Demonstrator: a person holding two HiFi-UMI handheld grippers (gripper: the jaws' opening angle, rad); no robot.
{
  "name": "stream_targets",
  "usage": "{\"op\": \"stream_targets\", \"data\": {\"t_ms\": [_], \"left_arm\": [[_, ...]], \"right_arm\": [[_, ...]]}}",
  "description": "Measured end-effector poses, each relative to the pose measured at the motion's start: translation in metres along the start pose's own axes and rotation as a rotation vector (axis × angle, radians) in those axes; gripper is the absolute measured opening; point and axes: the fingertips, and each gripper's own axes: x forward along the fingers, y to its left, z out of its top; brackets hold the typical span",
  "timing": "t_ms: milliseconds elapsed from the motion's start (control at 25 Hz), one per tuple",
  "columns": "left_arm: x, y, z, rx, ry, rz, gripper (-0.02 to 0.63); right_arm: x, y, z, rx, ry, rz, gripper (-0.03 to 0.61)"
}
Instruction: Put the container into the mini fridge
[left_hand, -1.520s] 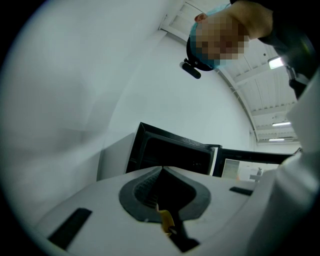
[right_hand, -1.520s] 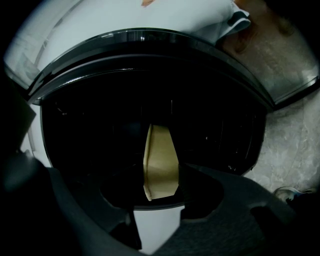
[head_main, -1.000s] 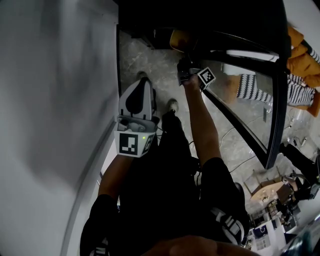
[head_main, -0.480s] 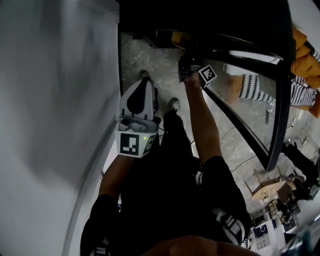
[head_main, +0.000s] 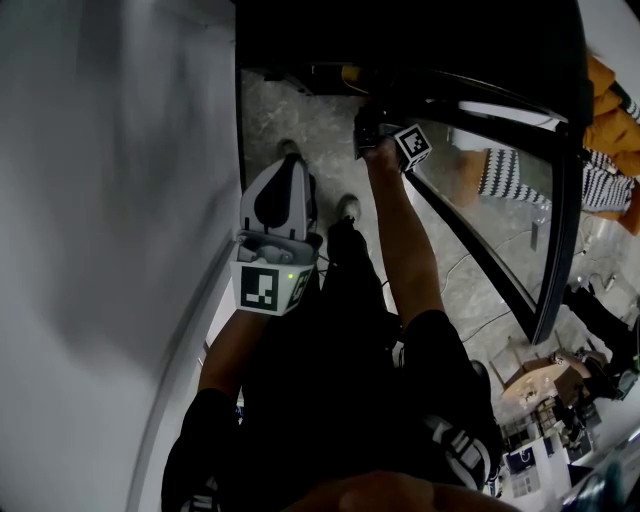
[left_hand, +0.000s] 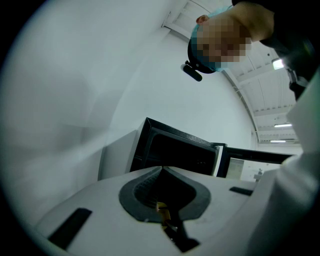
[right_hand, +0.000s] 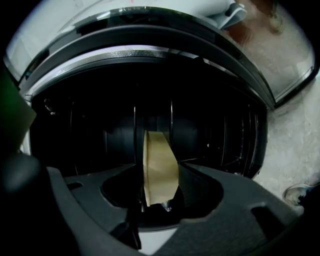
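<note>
Right gripper (right_hand: 160, 165) clamped a tan container (right_hand: 159, 175) before the dark, open mini fridge (right_hand: 100, 125); door (head_main: 558, 200) stood open at right; left gripper (left_hand: 161, 169) jaws together, empty, beside white wall (left_hand: 75, 75).

dim, shadowy, fisheye-warped at edges

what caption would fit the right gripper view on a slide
Right tongs holding a tan container edge-on before the open, dark mini fridge.
</note>
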Motion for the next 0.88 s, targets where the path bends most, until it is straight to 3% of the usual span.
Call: {"op": "stream_targets", "data": {"t_ms": [880], "left_arm": [[0.004, 0.012, 0.000, -0.021, -0.004, 0.017, 0.005]], "right_arm": [[0.026, 0.007, -0.002, 0.035, -0.070, -0.030, 0.206]]}}
